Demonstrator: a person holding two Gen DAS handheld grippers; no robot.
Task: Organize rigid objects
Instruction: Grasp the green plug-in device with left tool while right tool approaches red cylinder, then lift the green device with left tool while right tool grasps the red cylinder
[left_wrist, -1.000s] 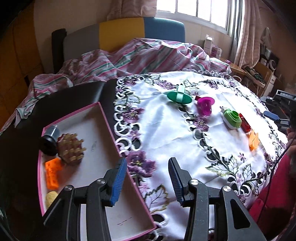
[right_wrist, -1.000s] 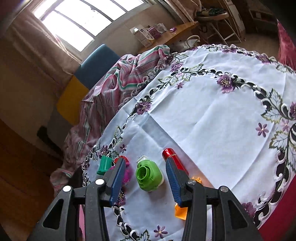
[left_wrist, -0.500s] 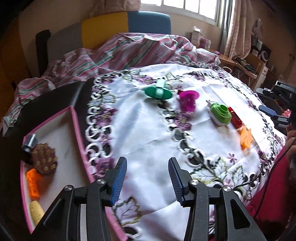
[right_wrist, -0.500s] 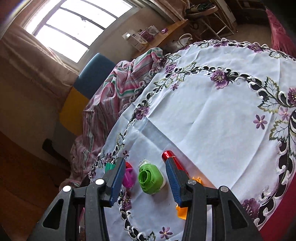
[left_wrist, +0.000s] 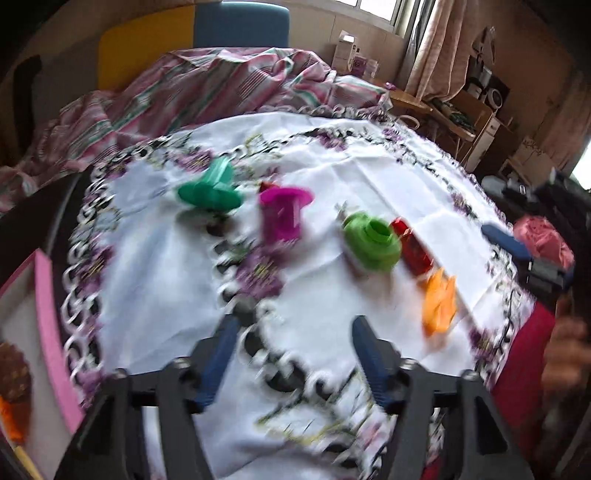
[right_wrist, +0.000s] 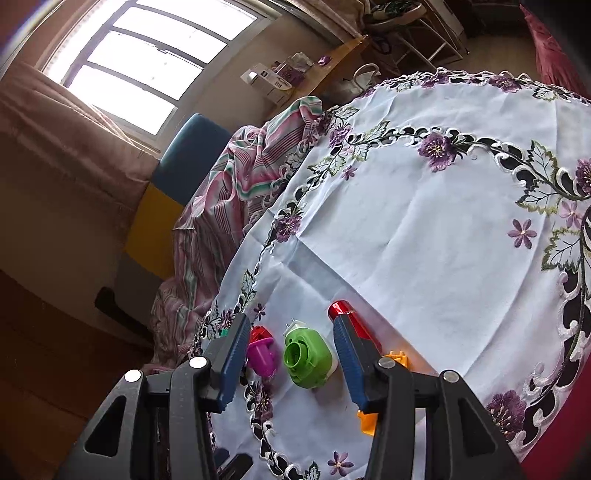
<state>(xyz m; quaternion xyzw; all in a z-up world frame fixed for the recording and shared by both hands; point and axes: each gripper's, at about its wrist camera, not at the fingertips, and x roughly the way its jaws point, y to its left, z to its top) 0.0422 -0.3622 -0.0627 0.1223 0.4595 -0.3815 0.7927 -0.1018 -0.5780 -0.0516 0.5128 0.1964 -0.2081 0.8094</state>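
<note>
On the white embroidered tablecloth (left_wrist: 369, 177) lie a teal piece (left_wrist: 210, 190), a magenta cup (left_wrist: 282, 214), a lime-green plug-shaped piece (left_wrist: 373, 242), a red cylinder (left_wrist: 412, 249) and an orange piece (left_wrist: 439, 299). My left gripper (left_wrist: 291, 343) is open and empty, above the cloth in front of them. My right gripper (right_wrist: 288, 356) is open and empty, with the green piece (right_wrist: 308, 358) between its fingers' line of sight; the magenta cup (right_wrist: 260, 354), red cylinder (right_wrist: 351, 319) and orange piece (right_wrist: 397, 360) sit beside it.
A pink-rimmed tray (left_wrist: 51, 332) at the left edge holds a brown studded piece (left_wrist: 13, 373) and an orange piece (left_wrist: 9, 421). A striped cloth (left_wrist: 184, 85) and a chair back (left_wrist: 240, 24) lie behind the table. The right gripper (left_wrist: 532, 258) shows at the right in the left wrist view.
My left gripper has swung right, away from the tray and toward the row of coloured pieces; its view is blurred. My right gripper has crept slightly closer over the green piece.
</note>
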